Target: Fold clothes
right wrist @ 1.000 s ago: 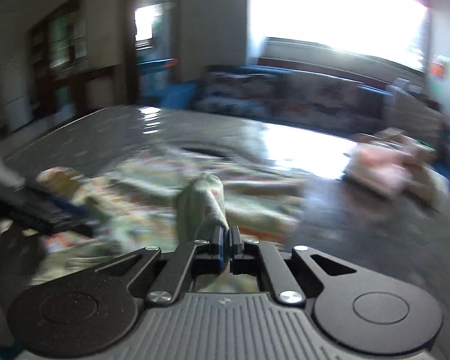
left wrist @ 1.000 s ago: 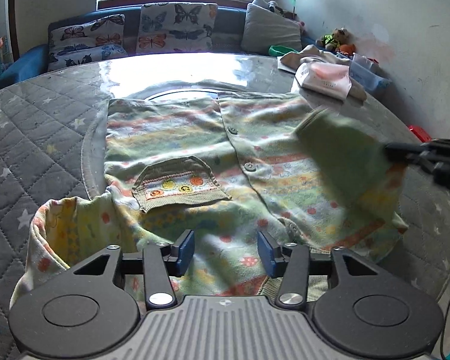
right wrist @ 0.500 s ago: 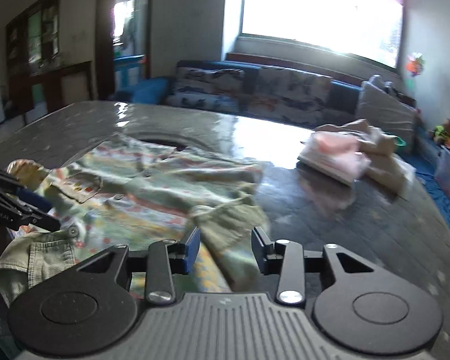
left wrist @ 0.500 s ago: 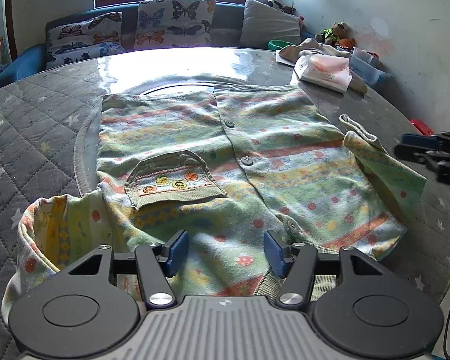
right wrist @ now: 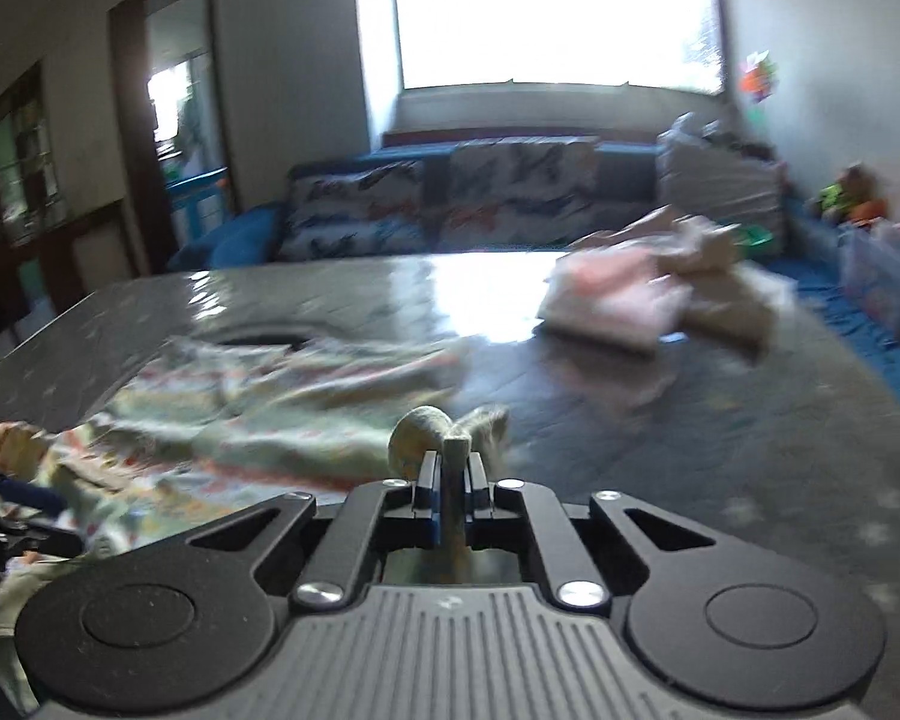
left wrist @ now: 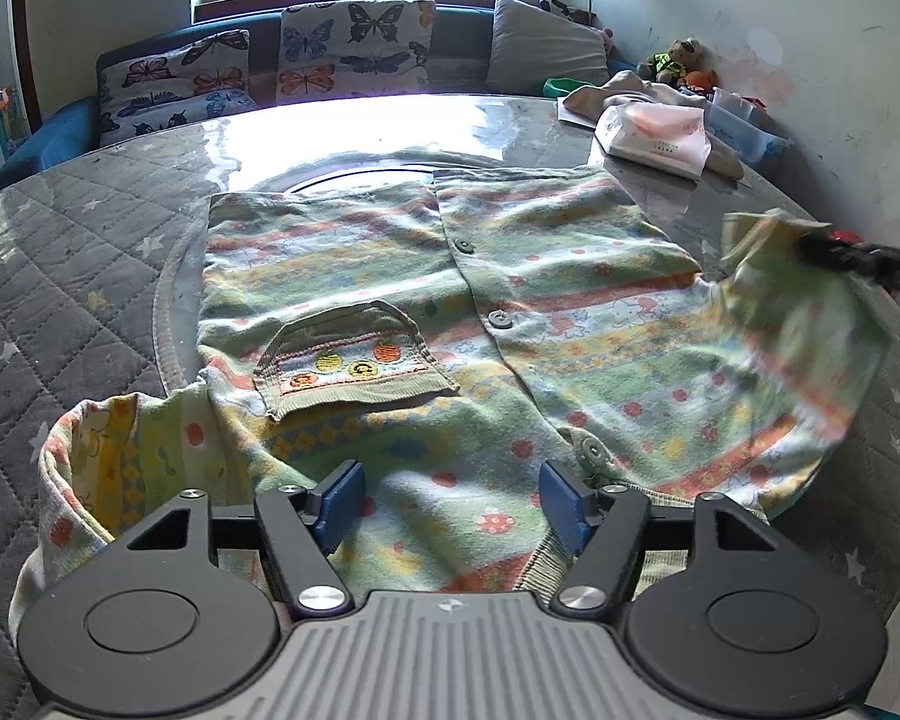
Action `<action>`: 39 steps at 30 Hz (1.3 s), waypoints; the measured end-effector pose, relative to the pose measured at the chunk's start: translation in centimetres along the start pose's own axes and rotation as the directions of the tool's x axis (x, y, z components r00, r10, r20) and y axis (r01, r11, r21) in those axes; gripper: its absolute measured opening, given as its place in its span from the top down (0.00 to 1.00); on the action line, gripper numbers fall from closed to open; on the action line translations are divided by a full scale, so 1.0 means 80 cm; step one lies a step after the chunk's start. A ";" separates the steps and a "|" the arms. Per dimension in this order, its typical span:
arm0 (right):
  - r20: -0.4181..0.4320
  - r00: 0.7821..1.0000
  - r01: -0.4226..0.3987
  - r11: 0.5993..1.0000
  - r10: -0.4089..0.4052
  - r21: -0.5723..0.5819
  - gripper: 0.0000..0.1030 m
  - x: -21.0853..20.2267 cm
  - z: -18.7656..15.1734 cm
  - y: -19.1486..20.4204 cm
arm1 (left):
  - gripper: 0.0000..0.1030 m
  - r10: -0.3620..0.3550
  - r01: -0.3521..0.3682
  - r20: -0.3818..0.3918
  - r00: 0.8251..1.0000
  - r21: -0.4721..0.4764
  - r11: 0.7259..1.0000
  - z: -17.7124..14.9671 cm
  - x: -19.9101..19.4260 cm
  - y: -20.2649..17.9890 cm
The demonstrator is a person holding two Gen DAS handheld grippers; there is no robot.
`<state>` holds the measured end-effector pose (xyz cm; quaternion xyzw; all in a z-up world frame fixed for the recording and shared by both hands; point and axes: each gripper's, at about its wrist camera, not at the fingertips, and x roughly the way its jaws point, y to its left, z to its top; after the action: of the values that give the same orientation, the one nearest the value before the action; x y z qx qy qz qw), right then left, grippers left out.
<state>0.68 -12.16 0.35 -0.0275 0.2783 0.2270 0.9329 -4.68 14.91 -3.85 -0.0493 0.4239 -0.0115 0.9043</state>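
A green striped child's cardigan (left wrist: 450,312) with a small pocket (left wrist: 348,366) lies buttoned and flat on the grey quilted round table (left wrist: 78,276). My left gripper (left wrist: 453,498) hovers over its near end; the jaws are opening, with fabric lying under the gap and neither pad pressing it. A bunched sleeve opening (left wrist: 108,450) sits to their left. My right gripper (right wrist: 453,468) is shut on the cuff of the other sleeve (right wrist: 450,450) and holds it raised off the table. In the left wrist view this sleeve (left wrist: 810,324) is blurred under the right gripper (left wrist: 858,258).
A pink and white pack (left wrist: 654,132) and beige cloth (left wrist: 630,90) lie at the table's far right. Behind stands a blue sofa with butterfly cushions (left wrist: 354,54). A plastic box (left wrist: 744,126) and wall are at the right, close to the table edge.
The right gripper had let the sleeve drop onto the table, then shut on its cuff again and raised it. The left jaws have spread wider without moving.
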 end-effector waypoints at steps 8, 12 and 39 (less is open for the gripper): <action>-0.032 0.985 0.172 0.982 -0.170 0.082 0.96 -0.042 -0.025 -0.077 | 0.22 0.007 -0.007 0.000 1.000 0.055 0.998 -0.008 0.000 -0.007; -0.046 0.953 0.303 0.945 -0.300 0.123 0.96 -0.047 -0.042 -0.119 | 0.22 0.012 -0.012 -0.006 1.000 0.071 0.997 -0.008 0.001 -0.008; -0.122 0.978 0.173 0.985 -0.169 0.026 0.66 0.042 -0.054 -0.085 | 0.19 -0.002 0.002 0.039 0.999 0.009 1.000 -0.025 -0.054 0.010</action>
<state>3.97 -17.66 -5.62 -0.0477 0.3343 0.1386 0.9310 -9.00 15.79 -1.92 -0.0462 0.4063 -0.0135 0.9125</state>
